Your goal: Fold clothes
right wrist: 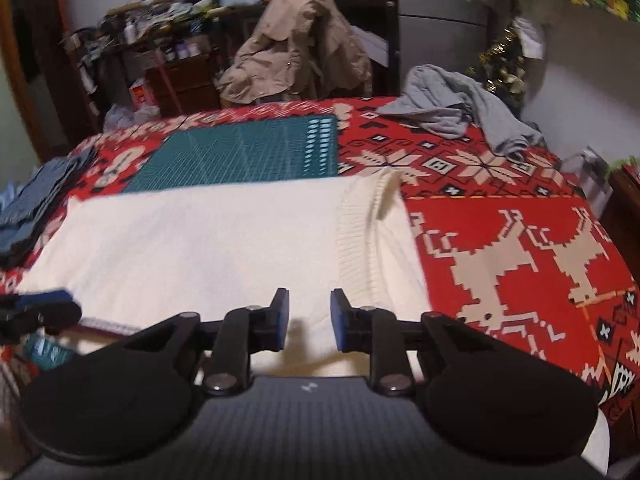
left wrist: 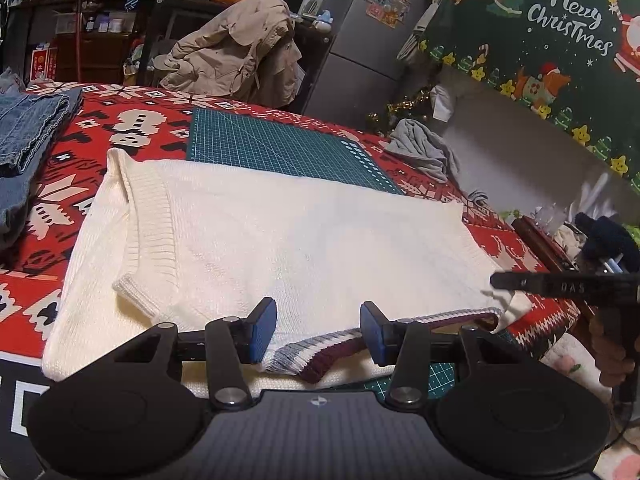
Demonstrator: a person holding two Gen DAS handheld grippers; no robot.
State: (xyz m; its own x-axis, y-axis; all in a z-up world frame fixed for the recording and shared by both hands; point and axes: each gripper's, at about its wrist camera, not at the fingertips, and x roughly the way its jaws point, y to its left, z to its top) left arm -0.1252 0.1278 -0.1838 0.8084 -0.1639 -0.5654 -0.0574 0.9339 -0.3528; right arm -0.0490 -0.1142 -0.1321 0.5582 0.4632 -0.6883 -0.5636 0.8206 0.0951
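Note:
A cream knitted sweater (left wrist: 280, 232) lies flat on the red patterned cloth (left wrist: 132, 120), partly folded, with a ribbed sleeve (left wrist: 148, 232) laid over its body. Its striped maroon and blue hem (left wrist: 320, 350) curls at the near edge. My left gripper (left wrist: 318, 328) hovers open just over that hem, its pads apart and not pressing the knit. In the right wrist view the sweater (right wrist: 200, 248) fills the near middle. My right gripper (right wrist: 308, 318) stands open with a narrow gap above its near edge, holding nothing. Its ribbed sleeve (right wrist: 360, 240) lies just ahead to the right.
A green cutting mat (left wrist: 280, 144) lies beyond the sweater. Folded jeans (left wrist: 28, 136) sit at the far left of the cloth, a crumpled grey garment (left wrist: 424, 148) at the far right. A beige jacket (left wrist: 240, 52) hangs on a chair behind. A person's hand (left wrist: 612, 356) holds the right gripper.

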